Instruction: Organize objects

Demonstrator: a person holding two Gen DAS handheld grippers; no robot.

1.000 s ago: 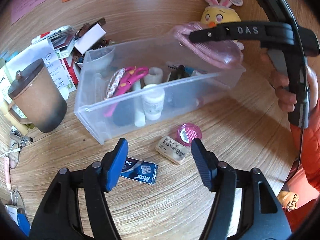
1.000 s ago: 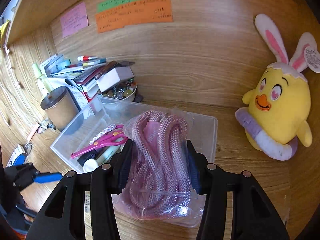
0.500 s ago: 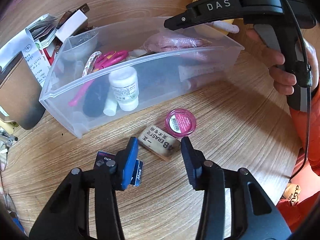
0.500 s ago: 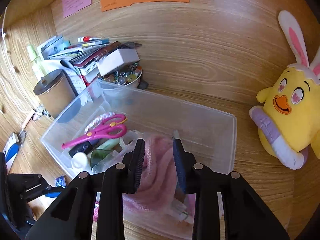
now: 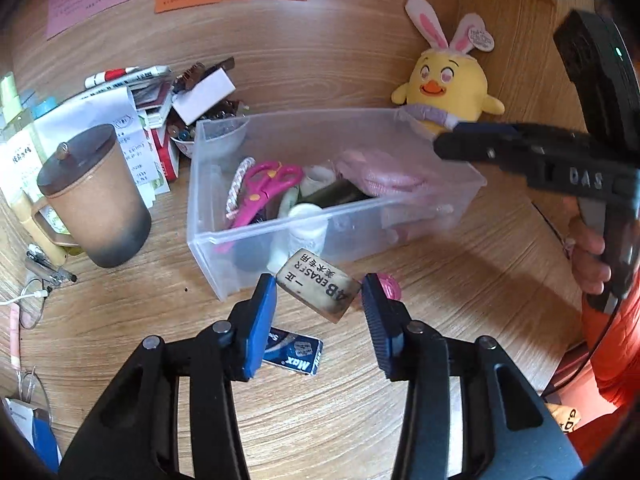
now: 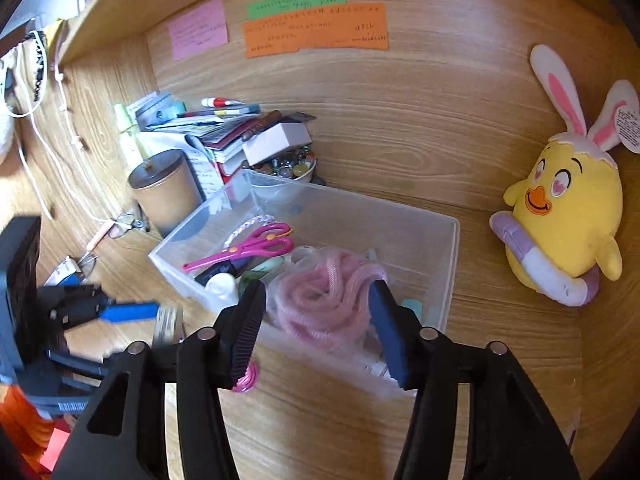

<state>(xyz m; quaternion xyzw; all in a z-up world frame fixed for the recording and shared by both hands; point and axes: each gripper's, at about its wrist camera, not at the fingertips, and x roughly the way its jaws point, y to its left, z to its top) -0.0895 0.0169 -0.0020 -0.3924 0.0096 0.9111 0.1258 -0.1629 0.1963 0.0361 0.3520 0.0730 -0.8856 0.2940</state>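
A clear plastic bin (image 5: pixel 240 248) (image 6: pixel 448 272) sits on the wooden desk. It holds pink scissors (image 5: pixel 260 188) (image 6: pixel 248 248), a white bottle and the bagged pink rope (image 6: pixel 320 300) (image 5: pixel 376 176). My left gripper (image 5: pixel 318 300) is shut on a worn 4B eraser (image 5: pixel 318 286) and holds it above the desk in front of the bin. My right gripper (image 6: pixel 316 320) is open and empty, above the bin's near right end over the rope.
A pink round tin (image 5: pixel 388 286) and a blue Max staples box (image 5: pixel 294 350) lie on the desk in front of the bin. A brown lidded mug (image 5: pixel 92 196) stands left, with stacked books and papers (image 5: pixel 132 100) behind. A yellow plush chick (image 5: pixel 444 84) sits at the back right.
My right gripper let go of the bagged rope inside the bin, opened and drew back. My left gripper closed on the eraser and lifted it off the desk.
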